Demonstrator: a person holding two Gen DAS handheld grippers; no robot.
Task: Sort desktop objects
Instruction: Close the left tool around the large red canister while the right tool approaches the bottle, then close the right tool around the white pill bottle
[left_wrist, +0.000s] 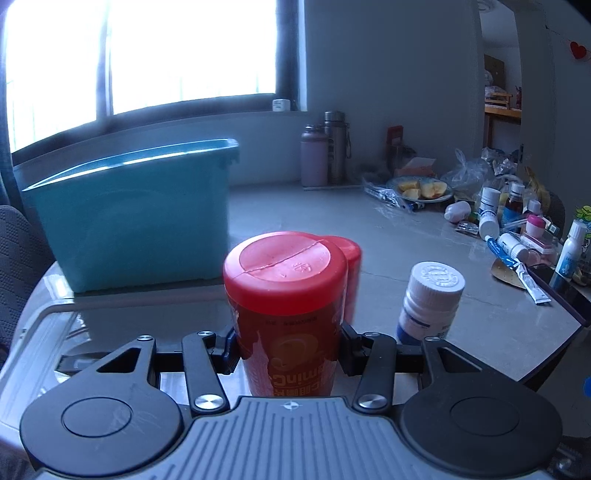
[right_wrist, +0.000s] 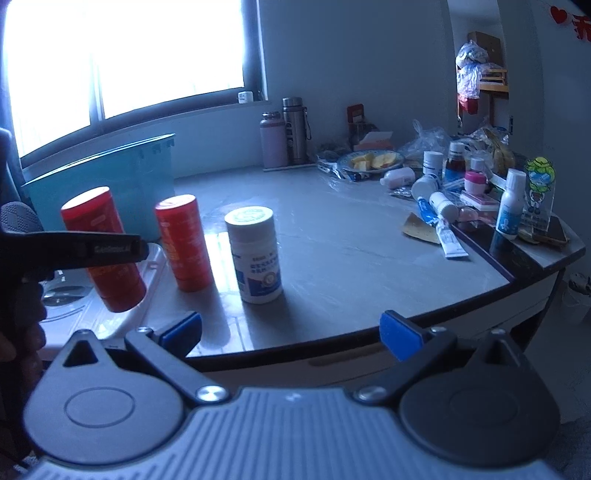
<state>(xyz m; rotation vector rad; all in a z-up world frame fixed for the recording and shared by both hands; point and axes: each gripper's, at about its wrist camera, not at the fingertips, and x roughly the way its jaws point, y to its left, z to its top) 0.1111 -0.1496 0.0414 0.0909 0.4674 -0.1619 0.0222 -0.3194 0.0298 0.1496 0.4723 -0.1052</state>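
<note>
My left gripper (left_wrist: 288, 350) is shut on a red canister (left_wrist: 286, 306), holding it tilted just above a white lid (right_wrist: 122, 314) at the table's near left; the same canister shows in the right wrist view (right_wrist: 105, 251). A second red canister (right_wrist: 183, 243) stands upright behind it, partly hidden in the left wrist view (left_wrist: 352, 269). A white pill bottle (right_wrist: 256, 254) with a blue label stands to the right, also in the left wrist view (left_wrist: 430, 299). My right gripper (right_wrist: 290, 332) is open and empty over the table's near edge.
A teal storage bin (left_wrist: 136, 214) stands at the back left. Two thermos flasks (right_wrist: 284, 134) stand by the wall. A plate of fruit (right_wrist: 373, 160), bags, small bottles (right_wrist: 511, 201) and tubes (right_wrist: 448, 236) crowd the right side. The table edge (right_wrist: 369, 332) curves near.
</note>
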